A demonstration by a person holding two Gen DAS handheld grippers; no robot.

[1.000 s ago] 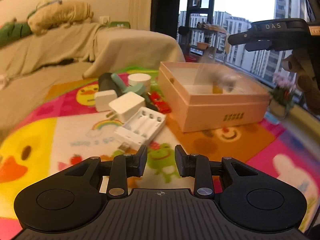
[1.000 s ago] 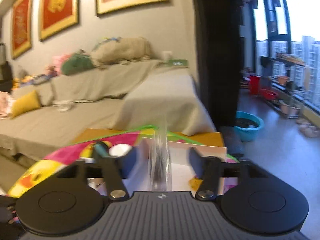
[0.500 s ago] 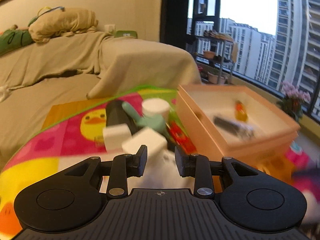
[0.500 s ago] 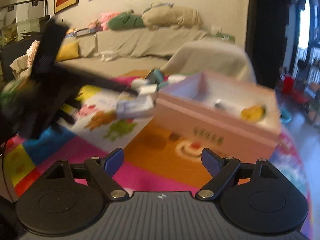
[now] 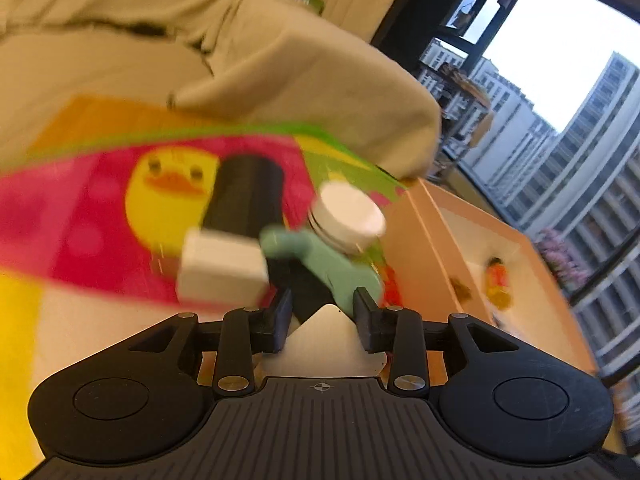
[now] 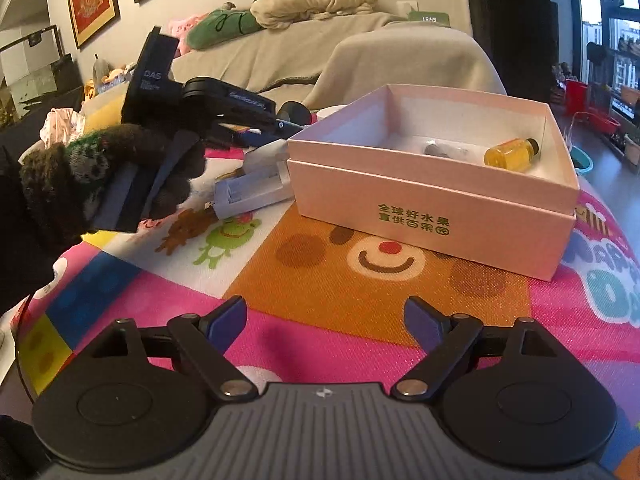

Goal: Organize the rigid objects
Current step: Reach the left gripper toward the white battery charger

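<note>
My left gripper (image 5: 322,312) hovers low over the pile of objects, its jaws opening. The corner of a white charger (image 5: 326,332) shows between its fingers, and the pads do not press on it. Just ahead lie a white adapter cube (image 5: 222,272), a black cylinder (image 5: 248,196), a teal object (image 5: 332,260) and a white-lidded jar (image 5: 346,216). The pink box (image 6: 432,200) holds a yellow bottle (image 6: 510,154) and a small grey item (image 6: 444,148). My right gripper (image 6: 326,316) is wide open and empty above the mat, in front of the box.
A colourful play mat (image 6: 360,280) covers the surface. A white battery charger (image 6: 252,192) lies left of the box, under the gloved hand (image 6: 100,164) that holds the left gripper. Behind stands a cloth-covered sofa (image 6: 360,52), with windows to the right.
The left gripper moved in over the pile, rolled, and its jaws widened a little. The right gripper dropped and drew back from over the box as its jaws spread; an item now lies inside.
</note>
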